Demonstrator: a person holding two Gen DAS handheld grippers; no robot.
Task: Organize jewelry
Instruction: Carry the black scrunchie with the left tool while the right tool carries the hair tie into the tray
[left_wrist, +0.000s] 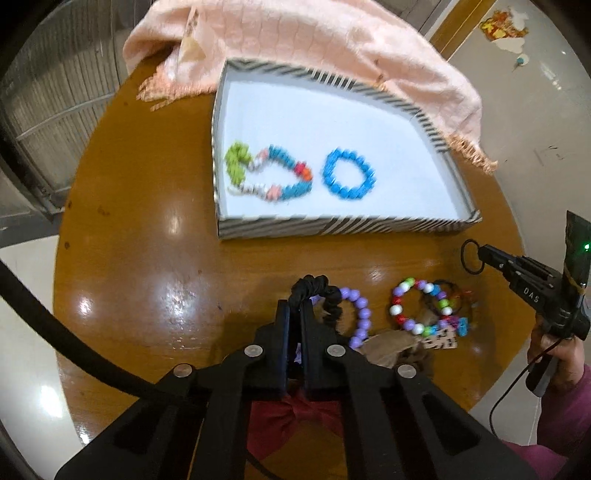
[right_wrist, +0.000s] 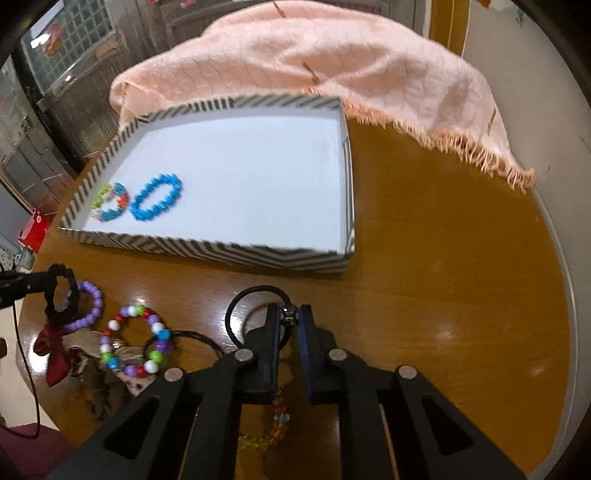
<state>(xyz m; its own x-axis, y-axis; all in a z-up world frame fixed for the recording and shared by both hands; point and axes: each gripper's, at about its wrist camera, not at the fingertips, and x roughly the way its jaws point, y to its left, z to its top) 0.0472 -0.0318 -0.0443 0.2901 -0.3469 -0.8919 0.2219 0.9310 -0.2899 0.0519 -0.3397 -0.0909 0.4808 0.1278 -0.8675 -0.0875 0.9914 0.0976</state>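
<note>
It looks like a lived-in room of a home. A round glossy wooden table (right_wrist: 443, 258) carries a fringed peach shawl (right_wrist: 332, 66), set on a pale tiled floor (left_wrist: 22, 332) beside a grilled metal door (left_wrist: 48, 110) and a glass-block window (right_wrist: 70, 33).

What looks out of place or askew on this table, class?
The pink fringed cloth is slumped over the striped tray's far rim, an odd spot. Beside the tray, loose bracelets overlap in a heap, not yet sorted.
</note>
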